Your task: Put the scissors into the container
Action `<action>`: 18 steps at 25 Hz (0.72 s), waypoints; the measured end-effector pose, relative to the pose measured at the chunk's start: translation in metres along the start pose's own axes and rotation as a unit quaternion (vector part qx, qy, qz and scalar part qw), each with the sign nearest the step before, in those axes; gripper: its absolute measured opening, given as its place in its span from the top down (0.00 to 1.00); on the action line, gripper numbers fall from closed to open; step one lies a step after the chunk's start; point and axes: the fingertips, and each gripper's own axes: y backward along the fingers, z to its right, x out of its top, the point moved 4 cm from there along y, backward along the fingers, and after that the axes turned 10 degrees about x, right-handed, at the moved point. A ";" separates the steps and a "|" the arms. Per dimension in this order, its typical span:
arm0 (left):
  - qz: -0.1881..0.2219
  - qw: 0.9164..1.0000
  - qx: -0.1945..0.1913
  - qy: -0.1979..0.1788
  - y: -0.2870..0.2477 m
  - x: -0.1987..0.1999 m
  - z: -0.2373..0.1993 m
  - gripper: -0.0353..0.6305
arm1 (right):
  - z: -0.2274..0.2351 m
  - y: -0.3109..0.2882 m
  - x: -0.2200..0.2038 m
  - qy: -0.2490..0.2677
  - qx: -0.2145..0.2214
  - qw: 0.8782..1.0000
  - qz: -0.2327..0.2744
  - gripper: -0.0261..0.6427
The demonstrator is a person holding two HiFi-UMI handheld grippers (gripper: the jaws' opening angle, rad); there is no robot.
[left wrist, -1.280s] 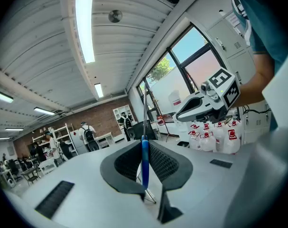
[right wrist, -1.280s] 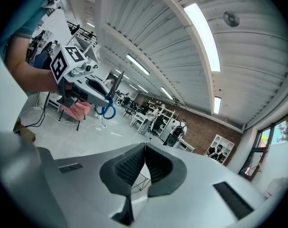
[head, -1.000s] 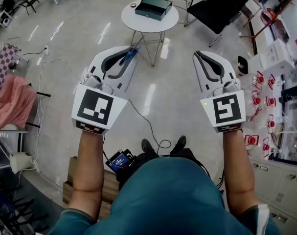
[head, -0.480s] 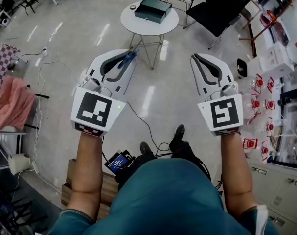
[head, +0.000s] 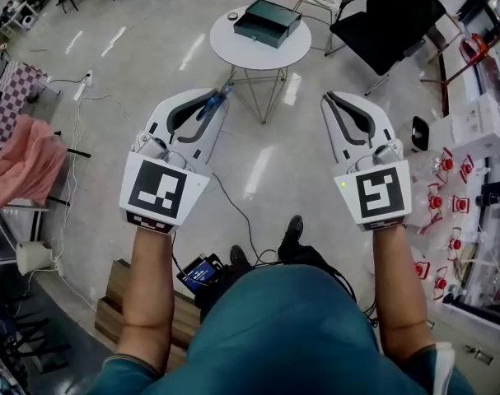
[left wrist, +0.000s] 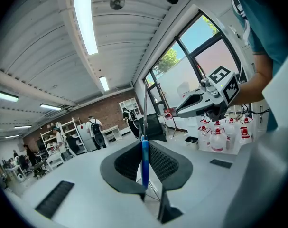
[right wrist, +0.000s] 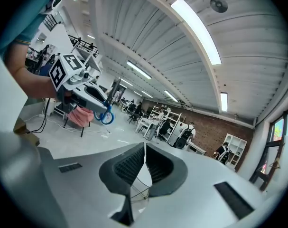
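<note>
Blue-handled scissors [left wrist: 144, 158], light, stiff and thin, are pinched by their flat sides in my left claw [head: 207, 109], while my right claw [right wrist: 144, 167] is closed and empty.

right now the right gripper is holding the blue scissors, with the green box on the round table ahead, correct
Not quite. The left gripper holds the blue scissors, clamped between its jaws, as the left gripper view shows. The right gripper is shut on nothing. The green box does sit on the round table ahead.
</note>
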 end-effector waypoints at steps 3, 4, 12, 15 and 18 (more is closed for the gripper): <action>-0.005 1.000 0.011 0.001 -0.021 0.009 0.007 0.86 | 0.025 -0.004 -0.011 0.001 0.013 1.000 0.006 0.90; -0.007 1.000 0.014 0.000 -0.027 0.011 0.010 0.86 | 0.032 -0.005 -0.014 0.001 0.017 1.000 0.008 0.90; -0.021 0.999 0.042 -0.007 -0.058 0.029 0.024 0.86 | 0.072 -0.006 -0.030 0.007 0.042 0.998 0.035 0.90; -0.028 0.998 0.049 -0.011 -0.066 0.035 0.031 0.86 | 0.085 -0.004 -0.037 0.004 0.047 0.998 0.042 0.90; -0.033 0.998 0.053 -0.016 -0.076 0.042 0.032 0.86 | 0.099 -0.004 -0.039 0.001 0.051 0.997 0.049 0.90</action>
